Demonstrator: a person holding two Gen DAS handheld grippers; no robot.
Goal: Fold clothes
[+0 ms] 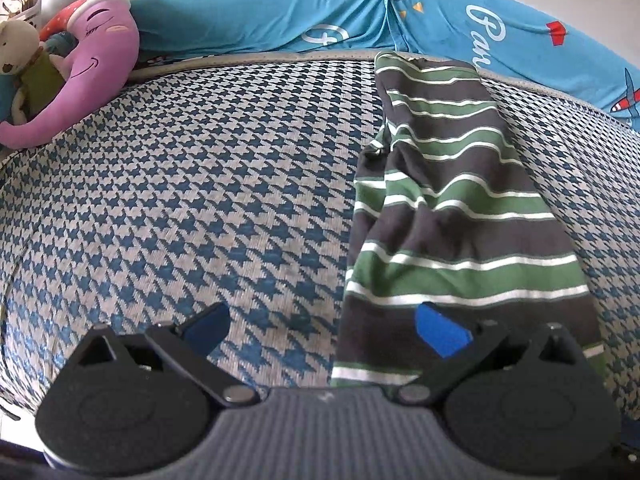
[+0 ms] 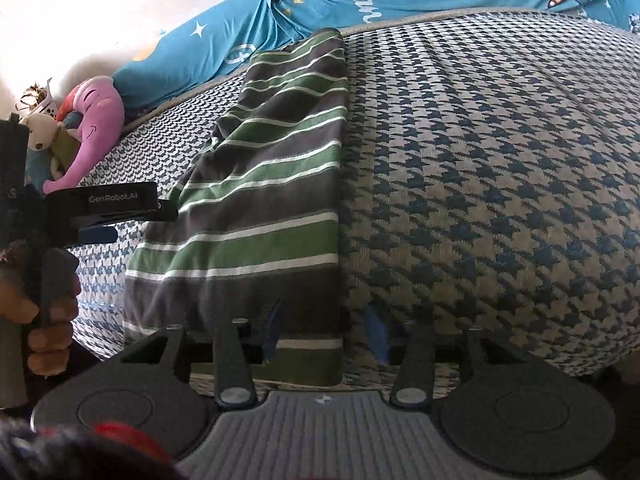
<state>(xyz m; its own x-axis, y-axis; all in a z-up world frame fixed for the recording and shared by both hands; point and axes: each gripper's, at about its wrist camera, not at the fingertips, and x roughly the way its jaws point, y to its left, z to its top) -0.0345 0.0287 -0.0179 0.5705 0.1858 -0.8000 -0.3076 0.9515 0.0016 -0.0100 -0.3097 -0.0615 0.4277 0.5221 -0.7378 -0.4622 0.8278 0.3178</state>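
Striped garment (image 1: 460,208) beside bare houndstooth cover (image 1: 200,184)

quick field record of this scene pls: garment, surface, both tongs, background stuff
garment: striped shirt, folded into a long strip, lying flat
surface: houndstooth bed cover
left tongs: open, empty, at the shirt's near left edge
right tongs: open, empty, straddling the shirt's near right edge
background: blue printed quilt, purple plush elephant, plush bear

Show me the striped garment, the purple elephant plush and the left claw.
striped garment (image 1: 460,208), left wrist view, green stripe mid-cloth
purple elephant plush (image 1: 100,52), left wrist view, its head
left claw (image 1: 320,328), left wrist view, between fingertips
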